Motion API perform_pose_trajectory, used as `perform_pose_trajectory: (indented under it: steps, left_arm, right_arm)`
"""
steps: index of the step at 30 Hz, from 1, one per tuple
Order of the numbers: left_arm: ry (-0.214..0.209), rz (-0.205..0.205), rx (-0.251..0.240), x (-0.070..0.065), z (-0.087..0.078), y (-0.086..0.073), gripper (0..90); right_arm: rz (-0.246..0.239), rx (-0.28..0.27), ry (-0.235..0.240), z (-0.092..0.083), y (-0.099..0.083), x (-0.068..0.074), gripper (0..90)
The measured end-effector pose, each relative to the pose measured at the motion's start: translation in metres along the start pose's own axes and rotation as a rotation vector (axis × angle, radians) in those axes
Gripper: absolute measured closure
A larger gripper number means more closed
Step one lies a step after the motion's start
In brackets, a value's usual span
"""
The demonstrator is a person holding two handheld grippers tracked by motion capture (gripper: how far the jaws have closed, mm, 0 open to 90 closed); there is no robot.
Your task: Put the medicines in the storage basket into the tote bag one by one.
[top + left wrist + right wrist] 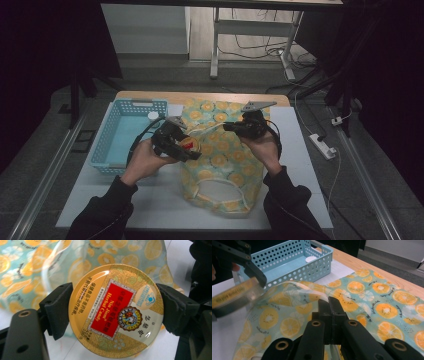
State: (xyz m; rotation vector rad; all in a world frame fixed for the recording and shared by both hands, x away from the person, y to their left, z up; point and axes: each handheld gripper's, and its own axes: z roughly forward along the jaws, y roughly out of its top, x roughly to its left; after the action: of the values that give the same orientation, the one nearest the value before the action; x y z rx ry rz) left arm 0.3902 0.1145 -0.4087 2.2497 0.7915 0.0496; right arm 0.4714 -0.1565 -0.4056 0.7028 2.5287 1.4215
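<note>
Candy tin [116,311] clamped in left tongs [176,142], clear of fruit-print bag [220,150]; right tongs [239,127] pinched shut on bag's edge; basket [107,145] at counter's left edge yet to receive it, probably.

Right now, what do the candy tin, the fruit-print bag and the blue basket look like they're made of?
Candy tin: likely printed metal, glossy, with glare spots.
Fruit-print bag: soft, matte fabric or coated cloth; it creases.
Blue basket: rigid moulded plastic with punched holes.
</note>
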Motion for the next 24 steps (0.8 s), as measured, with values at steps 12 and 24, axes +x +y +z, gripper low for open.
perform_pose_trajectory:
  steps: [12,24]
  left_arm:
    - [-0.045,0.037,0.008,-0.010,0.030,0.018,19.9]
    - [-0.042,0.056,0.048,-0.014,0.078,0.029,19.9]
  right_arm:
    - [0.001,0.001,-0.002,0.001,-0.001,0.000,90.0]
    - [-0.008,0.009,0.004,0.004,-0.001,0.004,90.0]
